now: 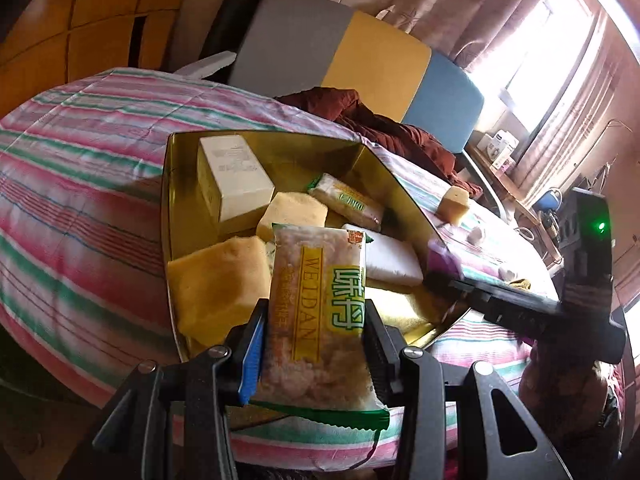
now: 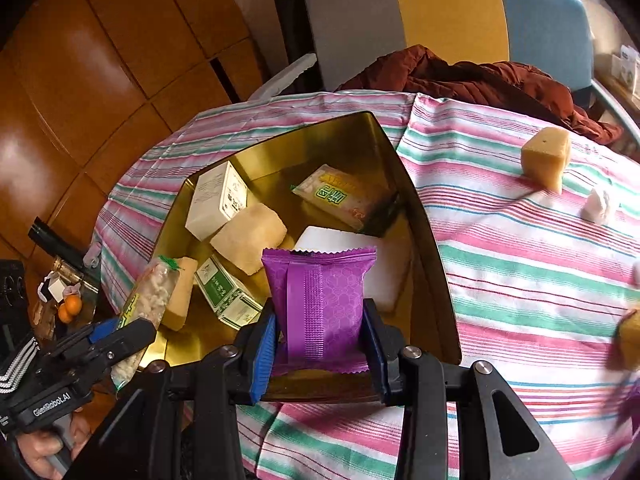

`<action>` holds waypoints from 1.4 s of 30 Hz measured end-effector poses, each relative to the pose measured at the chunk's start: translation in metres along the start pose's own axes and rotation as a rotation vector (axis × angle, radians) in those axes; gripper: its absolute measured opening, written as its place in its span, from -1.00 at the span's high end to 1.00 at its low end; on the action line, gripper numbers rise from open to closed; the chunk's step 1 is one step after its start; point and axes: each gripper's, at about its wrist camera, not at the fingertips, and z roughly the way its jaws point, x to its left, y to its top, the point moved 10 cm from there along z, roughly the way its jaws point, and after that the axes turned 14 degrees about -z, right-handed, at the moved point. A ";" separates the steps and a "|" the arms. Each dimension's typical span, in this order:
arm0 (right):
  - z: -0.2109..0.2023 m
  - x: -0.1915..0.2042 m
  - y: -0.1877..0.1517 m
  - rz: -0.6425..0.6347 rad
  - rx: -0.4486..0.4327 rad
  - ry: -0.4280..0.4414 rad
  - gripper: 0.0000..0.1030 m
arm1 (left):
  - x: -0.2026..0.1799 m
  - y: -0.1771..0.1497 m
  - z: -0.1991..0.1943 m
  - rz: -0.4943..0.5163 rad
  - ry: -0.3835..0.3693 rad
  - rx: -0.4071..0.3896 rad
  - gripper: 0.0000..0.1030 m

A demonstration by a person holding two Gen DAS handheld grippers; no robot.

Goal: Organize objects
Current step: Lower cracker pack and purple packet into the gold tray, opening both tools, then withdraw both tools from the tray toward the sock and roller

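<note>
Both grippers point steeply down over a gold tin (image 2: 424, 208) that sits on a striped cloth (image 2: 520, 272).

The left gripper (image 1: 316, 344) hangs above the near edge of the tin, its fingers clamped on the sides of a yellow-and-green snack packet (image 1: 316, 312) held upright. A hand (image 2: 44, 448) grips its handle at the lower left corner of the right wrist view.

The right gripper (image 2: 320, 344) is at the tin's near rim with a purple packet (image 2: 320, 300) upright between its fingers; the pads touch the packet's sides, so it is still gripped.

Inside the tin lie a white box (image 1: 236, 176), yellow sponge blocks (image 1: 216, 280), a second snack packet (image 2: 340, 196), a green-and-white box (image 2: 228, 292) and a white block (image 2: 380, 264), which the purple packet partly hides.

Another sponge block (image 2: 546, 158) stands on the cloth, well apart from the tin. A small white lump (image 2: 598, 204) beside it is too blurred to identify. At the right edge, further things are cut off.
</note>
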 end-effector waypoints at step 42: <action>-0.039 0.021 0.011 -0.153 -0.090 -0.280 -0.65 | 0.011 0.014 -0.022 0.072 0.201 -0.153 -0.12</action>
